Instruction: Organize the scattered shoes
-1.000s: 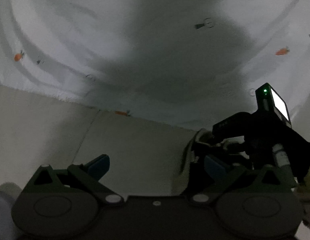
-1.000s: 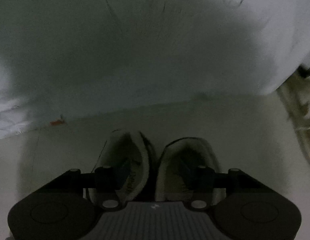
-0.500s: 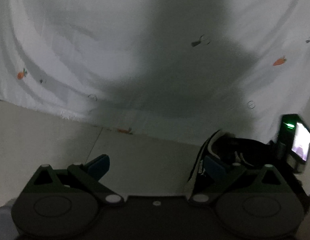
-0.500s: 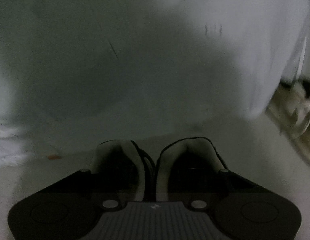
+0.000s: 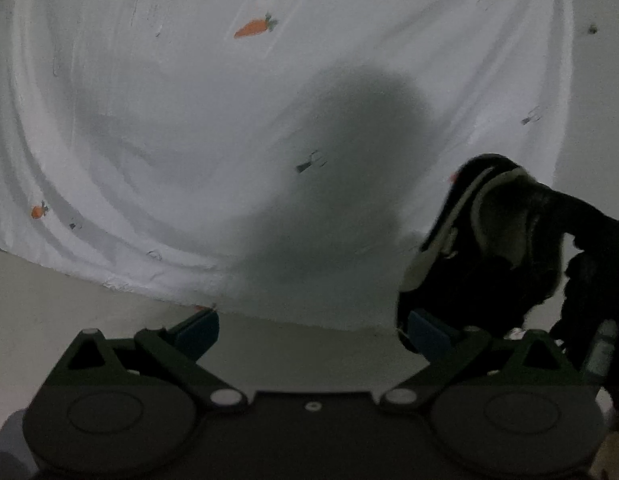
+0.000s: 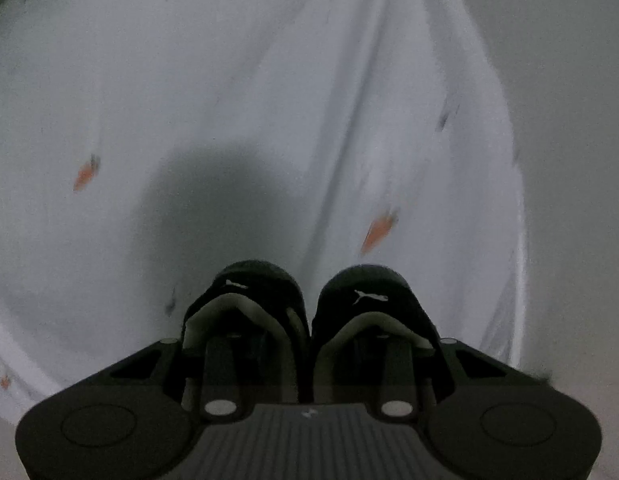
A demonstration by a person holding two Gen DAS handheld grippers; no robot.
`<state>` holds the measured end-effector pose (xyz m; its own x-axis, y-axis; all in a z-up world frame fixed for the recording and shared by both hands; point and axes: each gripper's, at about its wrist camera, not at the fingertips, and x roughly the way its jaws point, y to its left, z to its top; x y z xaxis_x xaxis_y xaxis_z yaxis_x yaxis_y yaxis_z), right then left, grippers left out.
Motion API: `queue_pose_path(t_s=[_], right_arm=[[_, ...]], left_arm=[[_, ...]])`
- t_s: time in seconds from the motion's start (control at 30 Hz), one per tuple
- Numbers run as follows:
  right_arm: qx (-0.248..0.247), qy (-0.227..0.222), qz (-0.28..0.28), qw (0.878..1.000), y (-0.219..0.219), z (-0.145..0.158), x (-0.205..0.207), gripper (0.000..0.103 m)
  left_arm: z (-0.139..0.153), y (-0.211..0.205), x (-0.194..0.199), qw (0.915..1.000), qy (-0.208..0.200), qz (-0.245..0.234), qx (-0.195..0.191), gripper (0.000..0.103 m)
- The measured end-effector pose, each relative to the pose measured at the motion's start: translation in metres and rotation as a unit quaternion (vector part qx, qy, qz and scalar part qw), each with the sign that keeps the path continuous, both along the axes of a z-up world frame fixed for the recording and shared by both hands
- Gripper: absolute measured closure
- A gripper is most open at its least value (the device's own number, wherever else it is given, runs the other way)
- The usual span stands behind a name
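A pair of black shoes (image 6: 369,292) with pale linings hangs side by side in front of my right gripper (image 6: 309,340). One finger reaches inside each shoe, and the jaws pinch the two inner walls together, so the right gripper is shut on the pair. The left wrist view shows the same black shoes (image 5: 493,240) raised at the right, with the dark right gripper behind them. My left gripper (image 5: 311,328) is open, its blue pads (image 5: 199,328) wide apart with nothing between them.
A white sheet (image 5: 189,120) printed with small carrots hangs across the back and ends just above the pale floor (image 5: 69,292). In the right wrist view the sheet (image 6: 269,80) fills most of the frame, with a plain wall (image 6: 569,120) to its right.
Both grippers rose. The right gripper closed on the two shoes and lifted them off the floor, tilting up to level. The beige shoe at the right edge left the right wrist view.
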<state>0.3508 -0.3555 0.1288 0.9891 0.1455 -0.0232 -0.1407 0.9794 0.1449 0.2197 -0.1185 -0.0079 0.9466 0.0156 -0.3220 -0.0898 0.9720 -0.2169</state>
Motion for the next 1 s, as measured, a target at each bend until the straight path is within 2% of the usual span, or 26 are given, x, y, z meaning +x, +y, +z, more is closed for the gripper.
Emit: queue_pose_path(t_s=[0.1,0.23,0.4,0.6,0.77,0.93,1.0], right_arm=[[-0.002,-0.004,-0.013,1.000,-0.035,0.007,-0.024,0.063],[-0.025,0.018,-0.023,0.999,-0.080,-0.006,-0.061,0.063],[-0.074,0.073,-0.048,0.993,-0.137,-0.043,-0.128,0.063],[-0.100,0.144,-0.076,0.982,-0.194,-0.077,-0.174,0.063],[-0.115,0.183,-0.087,0.972,-0.221,-0.103,-0.179,0.063],[-0.106,0.210,-0.093,0.967,-0.242,-0.128,-0.146,0.063],[-0.102,0.222,-0.086,0.966,-0.249,-0.138,-0.117,0.063]], left_arm=[[0.003,-0.018,-0.015,0.9999,-0.008,-0.008,0.001,0.001],[0.001,-0.052,-0.024,0.9996,-0.008,-0.025,0.000,0.001],[-0.012,-0.091,-0.024,0.9985,0.006,-0.055,-0.004,0.001],[-0.024,-0.133,-0.014,0.9946,0.028,-0.100,-0.005,0.001],[-0.030,-0.162,-0.001,0.9920,0.038,-0.121,-0.005,0.001],[-0.041,-0.174,0.020,0.9918,0.053,-0.116,0.002,0.001],[-0.046,-0.176,0.031,0.9917,0.060,-0.113,0.007,0.001]])
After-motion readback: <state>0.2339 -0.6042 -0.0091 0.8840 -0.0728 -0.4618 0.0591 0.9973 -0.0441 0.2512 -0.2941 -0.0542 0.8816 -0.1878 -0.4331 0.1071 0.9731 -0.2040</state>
